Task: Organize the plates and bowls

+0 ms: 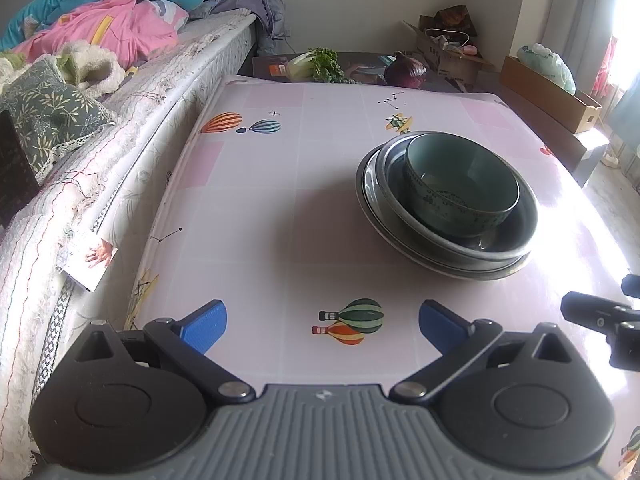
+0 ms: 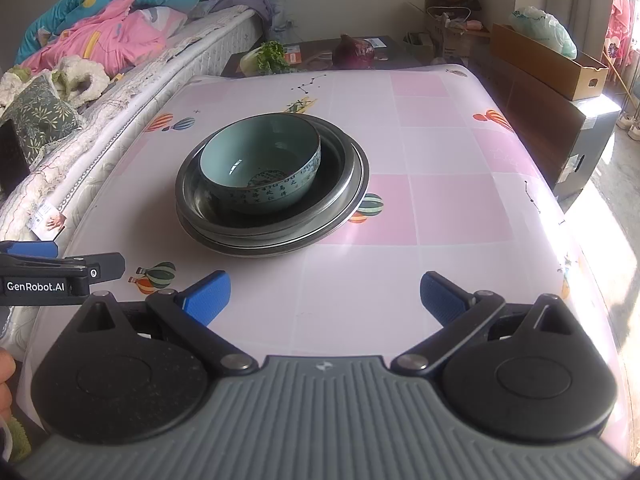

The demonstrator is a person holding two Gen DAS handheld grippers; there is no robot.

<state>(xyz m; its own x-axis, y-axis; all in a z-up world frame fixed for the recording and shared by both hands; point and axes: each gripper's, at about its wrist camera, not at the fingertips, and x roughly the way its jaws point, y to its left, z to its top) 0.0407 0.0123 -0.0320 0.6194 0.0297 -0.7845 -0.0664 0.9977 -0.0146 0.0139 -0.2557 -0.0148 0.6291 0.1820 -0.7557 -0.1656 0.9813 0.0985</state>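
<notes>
In the left wrist view the stack sits right of centre: a pale green ceramic bowl (image 1: pixel 462 184) nests inside a dark metal dish (image 1: pixel 460 236), which rests in turn on a wider metal plate (image 1: pixel 370 200) lying flat on the pink balloon-print tablecloth (image 1: pixel 260 208). The bowl is off-centre in the dish, pushed toward its far rim, and it looks slightly tilted rather than seated flat, probably because its foot rests on the dish's sloping wall. Largest at the bottom and smallest on top, the pile reads as a finished or nearly finished nesting, so I judge the task close to done.

The left gripper (image 1: pixel 322 322) hangs at the bottom of its frame with its blue pads spread wide and nothing between them, well short of the stack. The right gripper (image 2: pixel 325 298) is likewise spread and empty at the bottom of its own view, with the stack up and left of centre there. Both stand apart from the crockery, which suits a pause after release or before a fresh approach.

In the right wrist view the bowl's patterned outer wall faces the camera. At the top of both frames a cabbage (image 1: pixel 310 65) and a red onion (image 1: pixel 406 70) lie on a darker surface beyond the table, while bedding (image 1: pixel 100 28) fills the upper left
</notes>
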